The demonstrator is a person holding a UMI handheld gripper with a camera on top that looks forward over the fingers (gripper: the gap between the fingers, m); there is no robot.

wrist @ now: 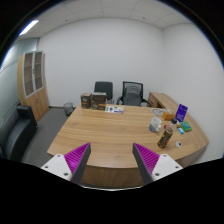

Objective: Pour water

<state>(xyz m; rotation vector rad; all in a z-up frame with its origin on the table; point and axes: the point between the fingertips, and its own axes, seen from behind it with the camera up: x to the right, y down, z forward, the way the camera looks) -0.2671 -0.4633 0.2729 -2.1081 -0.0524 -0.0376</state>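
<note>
The gripper (pixel 111 160) hangs over the near edge of the table (pixel 105 130), its fingers spread with nothing between them. The bottles (pixel 160 124), probably what holds the water, stand well ahead beside a purple box (pixel 182 113). They look light, smooth and slippery, so a mid-body hold seems safest.

No legible text or labels

You face a wooden surface (pixel 100 135), two black chairs (pixel 118 93) behind it (cabinet (pixel 35 82) beside).
</note>
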